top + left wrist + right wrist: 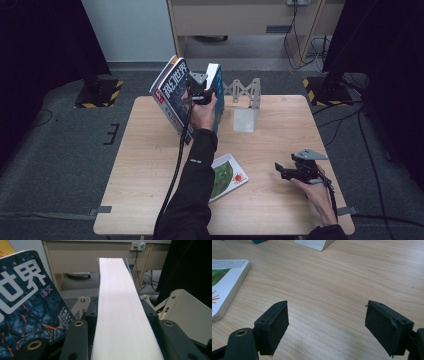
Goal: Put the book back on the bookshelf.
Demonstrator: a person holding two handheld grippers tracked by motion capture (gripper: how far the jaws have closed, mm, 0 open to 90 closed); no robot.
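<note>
My left gripper (201,92) is up at the far edge of the pale wooden desk (280,200), its fingers (75,340) clamped on either side of a thick white-paged book with a blue cover (215,85). The book stands upright on its lower edge; in the left gripper view its page block (120,315) runs straight away from me between the fingers, so its long axis lies along the gripper's line of sight. Just beside it on the left leans a dark blue paperback with large white characters on its cover (172,92), tilted away from the held book. To the right stands a grey metal bookend (247,100), close to the held book, though I cannot tell if they touch. I judge the coming move depends on closing that gap: sliding the book sideways toward the bookend while keeping it upright.

My right gripper (295,172) rests low over the near right of the desk, fingers (273,325) spread wide and holding nothing. A thin green-and-white picture book (227,175) lies flat to its left, nearer this hand.
</note>
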